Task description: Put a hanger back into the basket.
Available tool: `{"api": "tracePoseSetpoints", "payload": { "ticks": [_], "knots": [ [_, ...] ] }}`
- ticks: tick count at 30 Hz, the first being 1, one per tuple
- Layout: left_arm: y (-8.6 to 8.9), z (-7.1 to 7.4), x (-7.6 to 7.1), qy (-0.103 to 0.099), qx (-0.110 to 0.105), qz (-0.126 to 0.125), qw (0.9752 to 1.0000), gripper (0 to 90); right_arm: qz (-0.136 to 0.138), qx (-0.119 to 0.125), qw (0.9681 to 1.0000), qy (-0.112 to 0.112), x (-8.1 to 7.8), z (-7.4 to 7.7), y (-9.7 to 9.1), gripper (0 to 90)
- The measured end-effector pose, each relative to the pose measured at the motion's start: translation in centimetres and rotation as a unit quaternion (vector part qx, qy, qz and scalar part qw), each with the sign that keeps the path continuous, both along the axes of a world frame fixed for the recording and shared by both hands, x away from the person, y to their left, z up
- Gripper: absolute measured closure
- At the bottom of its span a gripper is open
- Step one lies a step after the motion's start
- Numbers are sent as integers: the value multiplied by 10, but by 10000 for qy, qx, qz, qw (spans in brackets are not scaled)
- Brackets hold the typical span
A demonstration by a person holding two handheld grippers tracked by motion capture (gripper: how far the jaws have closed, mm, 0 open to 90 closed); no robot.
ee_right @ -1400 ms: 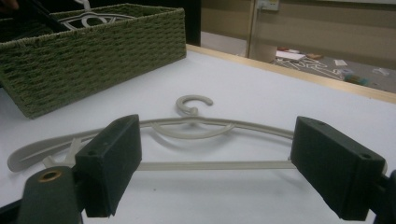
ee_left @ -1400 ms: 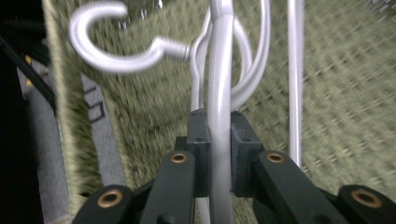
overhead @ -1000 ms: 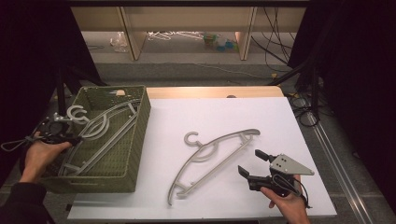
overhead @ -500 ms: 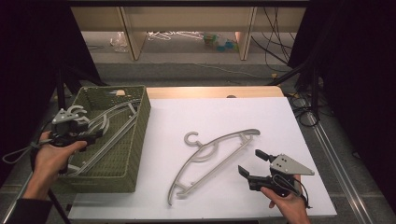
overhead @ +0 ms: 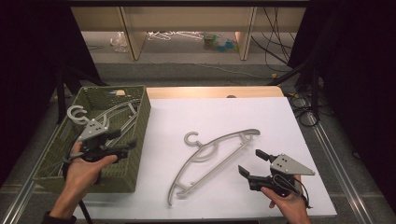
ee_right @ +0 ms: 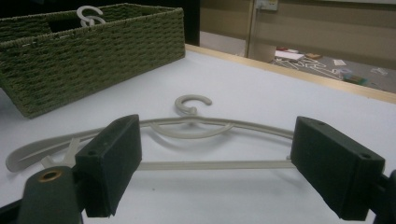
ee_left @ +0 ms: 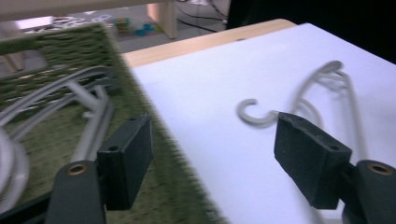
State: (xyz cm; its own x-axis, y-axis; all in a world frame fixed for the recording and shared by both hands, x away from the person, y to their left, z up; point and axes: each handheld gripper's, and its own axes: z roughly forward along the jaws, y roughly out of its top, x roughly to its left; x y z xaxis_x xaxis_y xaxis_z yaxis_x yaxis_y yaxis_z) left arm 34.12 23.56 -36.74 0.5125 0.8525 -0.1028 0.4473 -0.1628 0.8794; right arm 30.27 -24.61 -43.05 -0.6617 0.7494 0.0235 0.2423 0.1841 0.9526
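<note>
The work in hand is the transfer of grey plastic hangers from the white tabletop point(overhead: 224, 112) into the green woven basket point(overhead: 140, 122). One loose hanger point(overhead: 212, 156) lies flat and diagonal near the table centre, hook point(overhead: 191, 138) toward the basket; other hangers point(overhead: 116, 112) already lie inside the basket. The left gripper point(overhead: 128, 145) hangs above the basket's right wall, and its jaws have just been opening: they stand wide apart with nothing between them. The right gripper point(overhead: 250, 163) rests near the front right of the table, jaws also wide apart and empty, aimed at the hanger's lower bar point(ee_right: 215, 164). For the next pickup, bring one gripper down over a single thin member, either the bar or the neck below the hook, and close squarely so the flat plastic does not twist out. Lift clear of the surface before travelling. The basket wall is the main edge to clear: carry the hanger above the rim, then lower it lengthwise alongside those already stored. Open tabletop surrounds the hanger on all sides, leaving ample room; keep away from the table's front edge
</note>
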Motion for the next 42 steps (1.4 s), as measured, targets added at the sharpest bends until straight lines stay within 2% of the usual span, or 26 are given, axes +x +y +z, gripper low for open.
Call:
{"api": "tracePoseSetpoints", "payload": {
  "ticks": [3, 6, 10, 11, 16, 21, 22, 26, 28, 29, 31, 34, 35, 36, 37, 38, 39, 40, 41, 42],
  "knots": [
    [-14, 0, -5, -9, -129, -177, 9998, 268, 63, 26, 10000, 57, 0, 0, 0, 175],
    [-28, -1, -11, -44, -127, -294, 9995, 259, 44, -18, 10000, 71, 0, 0, 0, 175],
    [-46, -4, -19, -101, -257, -538, 9982, 250, 75, 86, 9999, 9, 1, -1, 0, 175],
    [-49, -5, -20, -144, -268, -559, 9980, 247, 62, -3, 10000, 46, 1, 0, -1, 175],
    [-64, -15, -26, -122, -440, -791, 9958, 216, 42, -18, 10000, 72, 0, 0, -1, 175],
    [-77, -27, -32, -37, -278, -1014, 9944, 193, 42, -19, 10000, 65, 0, 0, -1, 175],
    [-79, -30, -33, 7, -261, -1038, 9943, 191, 29, -34, 10000, -4, 0, 0, -1, 175],
    [-84, -35, -34, 60, -194, -1096, 9938, 188, 21, -13, 10000, -24, 0, 0, -1, 175],
    [-87, -39, -35, 89, -139, -1125, 9935, 187, 53, -23, 10000, -13, 0, 1, -1, 175],
    [-88, -40, -35, 92, -124, -1137, 9934, 187, 65, -45, 9999, 117, -2, 2, -1, 174],
    [-91, -44, -36, 134, -92, -1201, 9926, 187, 97, -28, 9999, 24, 0, 1, 0, 175],
    [-95, -48, -36, 178, 16, -1254, 9919, 188, 140, 11, 9999, 41, 0, 0, 2, 175],
    [-97, -48, -35, 188, 78, -1255, 9919, 189, 85, -49, 9999, 34, -1, 1, 1, 175],
    [-97, -49, -35, 230, 150, -1255, 9917, 192, 73, -33, 9999, -98, 0, 0, 1, 175],
    [-98, -50, -35, 245, 171, -1275, 9914, 192, 106, 35, 9999, 23, -1, 0, 2, 175],
    [-98, -51, -34, 307, 333, -1362, 9896, 192, 127, 25, 9999, 17, 0, 0, 3, 175],
    [-100, -52, -33, 356, 296, -1373, 9895, 193, 89, -56, 9999, 49, -1, 1, 2, 175],
    [-102, -54, -31, 379, 321, -1348, 9896, 193, 111, -33, 9999, 36, -1, 0, 2, 175],
    [-103, -56, -28, 443, 476, -1427, 9876, 193, 124, -23, 9999, 26, -1, 0, 3, 175],
    [-105, -57, -25, 482, 483, -1415, 9876, 195, 138, -7, 9999, 12, -1, 0, 3, 175]
  ]
}}
